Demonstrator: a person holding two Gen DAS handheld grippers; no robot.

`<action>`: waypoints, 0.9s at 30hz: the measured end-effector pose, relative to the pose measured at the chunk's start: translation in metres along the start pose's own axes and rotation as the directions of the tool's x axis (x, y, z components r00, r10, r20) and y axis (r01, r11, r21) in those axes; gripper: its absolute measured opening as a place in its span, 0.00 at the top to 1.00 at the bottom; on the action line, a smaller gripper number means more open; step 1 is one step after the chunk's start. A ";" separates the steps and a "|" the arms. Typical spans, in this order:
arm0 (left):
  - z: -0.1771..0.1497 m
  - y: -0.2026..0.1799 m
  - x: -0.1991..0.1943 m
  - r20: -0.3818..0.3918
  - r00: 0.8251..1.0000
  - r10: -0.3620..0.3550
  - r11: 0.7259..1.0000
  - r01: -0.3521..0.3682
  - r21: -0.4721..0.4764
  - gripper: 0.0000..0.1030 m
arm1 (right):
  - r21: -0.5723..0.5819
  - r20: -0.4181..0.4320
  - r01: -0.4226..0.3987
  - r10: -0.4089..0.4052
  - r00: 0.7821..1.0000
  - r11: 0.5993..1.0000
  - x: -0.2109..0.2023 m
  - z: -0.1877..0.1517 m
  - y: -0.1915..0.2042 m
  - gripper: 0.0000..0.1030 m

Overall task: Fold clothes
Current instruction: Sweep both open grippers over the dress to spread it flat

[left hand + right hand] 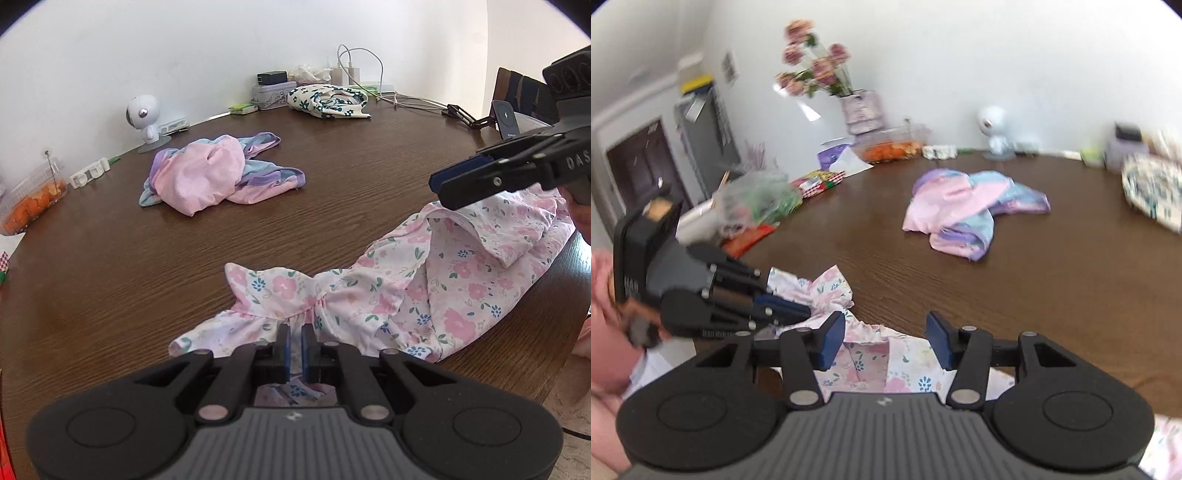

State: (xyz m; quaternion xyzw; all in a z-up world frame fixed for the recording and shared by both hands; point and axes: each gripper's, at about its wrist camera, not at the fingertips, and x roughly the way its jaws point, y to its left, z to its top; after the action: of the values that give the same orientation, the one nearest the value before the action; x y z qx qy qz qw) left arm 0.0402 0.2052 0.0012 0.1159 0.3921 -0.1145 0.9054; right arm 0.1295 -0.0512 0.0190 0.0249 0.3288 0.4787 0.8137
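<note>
Left wrist view
Dress: the floral dress [424, 291] lies crumpled on the brown desk [147, 266], running from the bottom centre of the frame to the right edge.
Dress and left fingers: its gathered, ruffled edge sits right at the left gripper [294, 349], bottom centre, and a strip of the cloth passes between the blue pads.
Left fingers: drawn narrow, with only a thin gap, pinching the dress edge.
Right gripper: the right gripper [441, 184] enters from the right edge, seen side-on above the far end of the dress; from here I cannot tell how far its fingers stand apart, nor whether they touch the cloth.
Other clothes: a pink top [218, 173] lies bunched at centre left, well apart from the dress; a white garment [328, 99] with dark flowers lies at the upper centre near the wall.

Right wrist view (blurred)
Dress: it lies at the bottom centre, under and between the right gripper [886, 341].
Right fingers: apart at about half width, the cloth between them but neither pad pressing on it.
Left gripper: at the left of the frame, its fingers closed on the ruffled edge.
Pink top: right of centre on the desk, well apart from both grippers.
</note>
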 end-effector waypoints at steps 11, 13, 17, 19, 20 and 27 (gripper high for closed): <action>0.001 -0.002 0.000 -0.004 1.000 0.015 1.000 -0.015 -0.024 0.96 | -0.056 -0.171 0.105 -0.113 0.979 0.993 0.043 -0.022 0.012 0.78; 0.001 -0.002 0.000 -0.002 1.000 0.017 0.999 -0.017 -0.031 0.96 | -0.087 -0.180 0.126 -0.140 0.974 0.988 0.042 -0.023 0.019 0.78; 0.000 -0.001 0.000 0.002 1.000 0.019 0.999 -0.019 -0.049 0.96 | -0.148 -0.176 0.167 -0.192 0.965 0.975 0.041 -0.028 0.031 0.78; 0.001 0.000 -0.001 0.004 1.000 0.015 0.998 -0.015 -0.065 0.94 | -0.141 -0.172 0.169 -0.192 0.966 0.976 0.038 -0.029 0.032 0.73; 0.002 0.001 -0.004 0.015 1.000 0.012 0.997 -0.011 -0.074 0.89 | -0.130 -0.164 0.166 -0.187 0.969 0.977 0.035 -0.030 0.032 0.73; 0.035 -0.012 -0.046 0.213 0.977 0.022 0.997 -0.005 -0.083 0.56 | -0.105 -0.037 0.222 -0.227 0.973 0.969 -0.026 -0.031 0.028 0.47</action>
State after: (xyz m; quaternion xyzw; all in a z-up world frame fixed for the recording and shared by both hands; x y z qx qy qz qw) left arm 0.0301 0.1884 0.0571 0.0686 0.2960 -0.1040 0.9470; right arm 0.0829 -0.0653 0.0180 -0.0651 0.3248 0.4000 0.8546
